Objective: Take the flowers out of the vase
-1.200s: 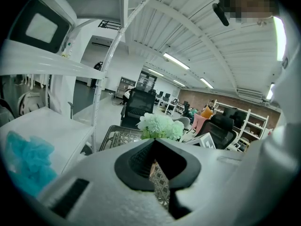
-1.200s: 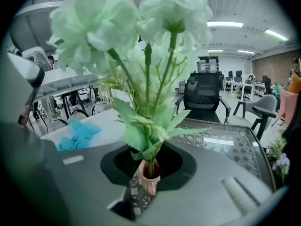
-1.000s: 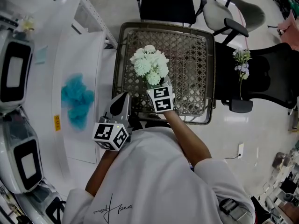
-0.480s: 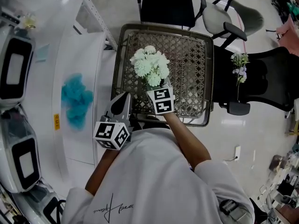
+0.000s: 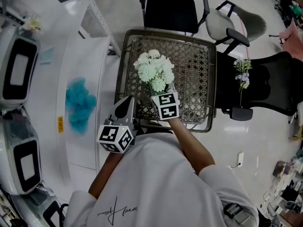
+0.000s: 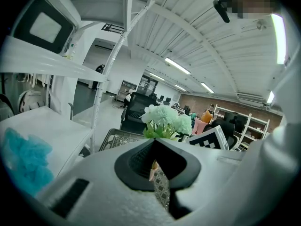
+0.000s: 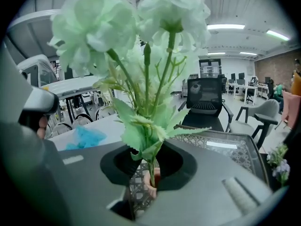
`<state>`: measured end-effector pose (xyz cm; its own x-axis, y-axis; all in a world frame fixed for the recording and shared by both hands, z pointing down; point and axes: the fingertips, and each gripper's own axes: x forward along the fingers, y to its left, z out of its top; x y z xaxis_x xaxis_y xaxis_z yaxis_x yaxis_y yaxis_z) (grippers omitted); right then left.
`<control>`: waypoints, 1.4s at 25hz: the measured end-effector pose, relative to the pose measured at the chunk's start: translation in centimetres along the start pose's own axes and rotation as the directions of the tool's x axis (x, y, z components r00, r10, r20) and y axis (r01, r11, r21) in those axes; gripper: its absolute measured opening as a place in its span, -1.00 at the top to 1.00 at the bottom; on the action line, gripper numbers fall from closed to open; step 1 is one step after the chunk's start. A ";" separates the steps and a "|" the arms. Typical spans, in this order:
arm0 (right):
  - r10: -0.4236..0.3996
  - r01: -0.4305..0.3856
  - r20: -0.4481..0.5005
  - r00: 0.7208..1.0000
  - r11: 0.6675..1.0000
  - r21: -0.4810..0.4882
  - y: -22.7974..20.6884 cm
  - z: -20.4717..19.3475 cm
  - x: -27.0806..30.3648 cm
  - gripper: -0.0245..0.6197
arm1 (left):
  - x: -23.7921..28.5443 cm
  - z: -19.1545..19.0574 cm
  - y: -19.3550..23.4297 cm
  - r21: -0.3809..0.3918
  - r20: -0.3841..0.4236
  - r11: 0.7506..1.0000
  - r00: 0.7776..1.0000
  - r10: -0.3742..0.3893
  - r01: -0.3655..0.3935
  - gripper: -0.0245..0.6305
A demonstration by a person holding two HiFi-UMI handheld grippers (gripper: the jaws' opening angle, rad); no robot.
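Observation:
A bunch of white flowers (image 5: 154,70) stands over the near part of a woven table (image 5: 199,70). My right gripper (image 5: 160,92) is shut on the green stems just under the blooms, which fill the right gripper view (image 7: 141,41). Below its jaws (image 7: 149,167) the stems run down into the rim of a small pinkish vase (image 7: 151,185). My left gripper (image 5: 128,100) sits at the table's near left corner, and the same vase (image 6: 153,171) shows in the narrow slot between its jaws (image 6: 156,167). The vase is hidden in the head view.
Black office chairs (image 5: 173,6) stand behind and to the right of the table, one with a loose flower sprig (image 5: 242,72) on it. To the left, a white counter (image 5: 94,56) carries a teal fluffy clump (image 5: 79,103) and white machines (image 5: 16,70).
My right gripper has risen a little with the flower bunch. The left gripper has stayed where it was.

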<state>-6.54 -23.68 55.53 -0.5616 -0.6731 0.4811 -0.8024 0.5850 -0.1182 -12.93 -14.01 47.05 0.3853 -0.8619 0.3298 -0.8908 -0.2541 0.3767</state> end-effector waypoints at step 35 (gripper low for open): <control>0.024 -0.024 -0.015 1.000 1.000 -0.011 0.7 3.5 -3.1 0.70 | 0.5 0.6 -1.0 -0.036 0.042 0.999 0.999 -0.027 0.029 0.91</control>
<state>-6.09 -22.73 50.90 -0.5774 -0.6520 0.4915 -0.7865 0.6057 -0.1205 -11.99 -14.42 46.27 0.3991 -0.8722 0.2827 -0.8699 -0.2627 0.4174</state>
